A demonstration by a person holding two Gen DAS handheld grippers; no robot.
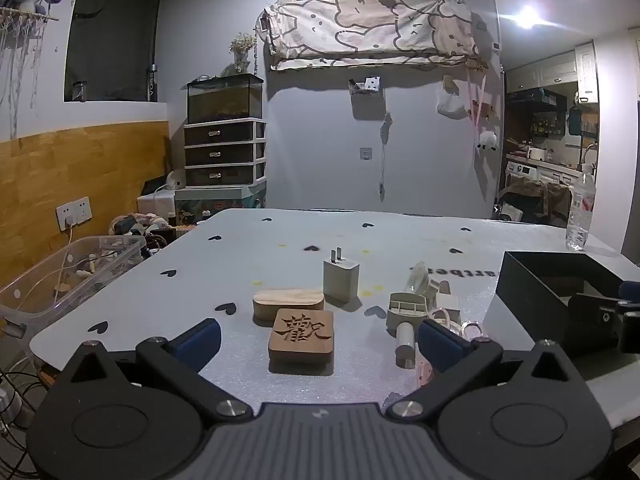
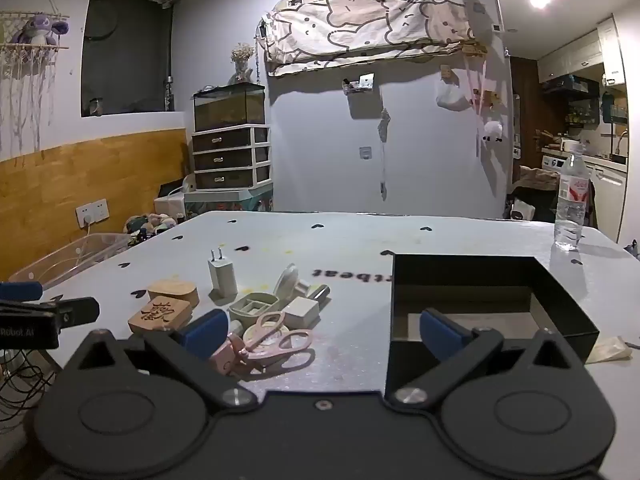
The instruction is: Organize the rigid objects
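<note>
Both tools, left tool (image 1: pixel 318 340) and right tool (image 2: pixel 322 330), gape wide, pinching nothing. A carved wooden block (image 1: pixel 301 340) sits square on the counter (image 1: pixel 280 236). Only the right view shows pink scissors (image 2: pixel 272 340) and inside the black box (image 2: pixel 480 300).

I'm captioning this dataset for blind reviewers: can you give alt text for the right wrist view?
An open right gripper hovers over a grey table, holding nothing. Ahead left lie pink scissors, a white charger and two wooden blocks; ahead right sits an empty black box.
</note>
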